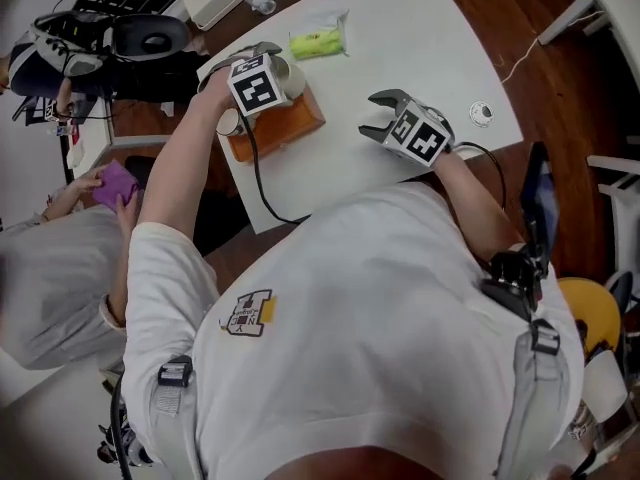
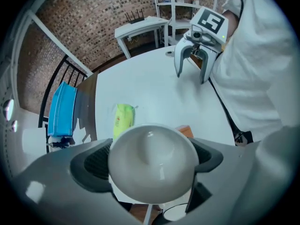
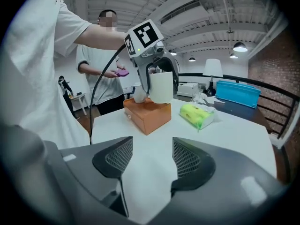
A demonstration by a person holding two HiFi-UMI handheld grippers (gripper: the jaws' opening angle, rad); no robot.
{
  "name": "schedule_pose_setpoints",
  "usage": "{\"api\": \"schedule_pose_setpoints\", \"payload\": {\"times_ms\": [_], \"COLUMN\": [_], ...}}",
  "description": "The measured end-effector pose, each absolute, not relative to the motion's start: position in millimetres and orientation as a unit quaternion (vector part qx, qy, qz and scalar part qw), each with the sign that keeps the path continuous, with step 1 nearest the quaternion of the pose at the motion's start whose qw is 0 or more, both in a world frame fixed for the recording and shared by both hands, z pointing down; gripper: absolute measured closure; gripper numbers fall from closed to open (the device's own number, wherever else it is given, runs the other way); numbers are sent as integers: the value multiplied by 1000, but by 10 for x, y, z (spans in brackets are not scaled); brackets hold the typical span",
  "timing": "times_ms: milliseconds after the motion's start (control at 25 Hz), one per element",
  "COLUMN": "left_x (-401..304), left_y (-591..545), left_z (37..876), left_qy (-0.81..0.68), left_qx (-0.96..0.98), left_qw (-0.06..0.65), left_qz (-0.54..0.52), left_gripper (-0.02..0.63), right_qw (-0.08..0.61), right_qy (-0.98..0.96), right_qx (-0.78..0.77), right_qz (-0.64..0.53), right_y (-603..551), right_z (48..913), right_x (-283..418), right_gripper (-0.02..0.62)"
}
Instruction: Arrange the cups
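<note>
Left gripper [image 2: 151, 159] jaws are clamped on a white cup [image 3: 161, 88], long axis roughly vertical, just over an orange box [image 1: 293, 120] by the surface's [image 1: 400, 38] left edge. Right gripper [image 3: 150, 161] jaws are apart and empty near the near edge. Wood floor [image 1: 545, 108], brick wall [image 2: 93, 18].

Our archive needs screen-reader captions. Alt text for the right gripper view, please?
The left gripper holds a white cup over an orange box on a white table. Nearest, the right gripper has its jaws open, empty.
</note>
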State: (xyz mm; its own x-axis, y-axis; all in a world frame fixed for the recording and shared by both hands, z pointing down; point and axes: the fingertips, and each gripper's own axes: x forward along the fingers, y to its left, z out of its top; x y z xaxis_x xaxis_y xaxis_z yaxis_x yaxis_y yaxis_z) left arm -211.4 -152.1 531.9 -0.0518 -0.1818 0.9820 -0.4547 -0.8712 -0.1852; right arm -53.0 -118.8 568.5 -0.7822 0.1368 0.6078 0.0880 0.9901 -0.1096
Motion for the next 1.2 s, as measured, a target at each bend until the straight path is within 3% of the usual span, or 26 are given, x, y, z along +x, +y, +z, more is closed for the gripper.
{"api": "schedule_pose_setpoints", "payload": {"times_ms": [360,880,1200], "left_x": [-2684,-2712,-2767], "left_y": [-1152,-1035,-1000], "left_z": [5467,5709,5745], "left_qy": [-171,-47,-203], "left_qx": [693,694,639], "left_qw": [68,-8,115], "left_qz": [697,718,733], "left_gripper": [107,107,107], "right_qw": [342,355,347], "right_qy": [-937,-933,-936], "right_qx": [-58,-21,-30], "right_qz": [34,50,54], "right_y": [-860,-714,-580], "right_z": [5667,5716,5721], "right_x": [-709,-816,-967], "right_gripper": [344,348,350]}}
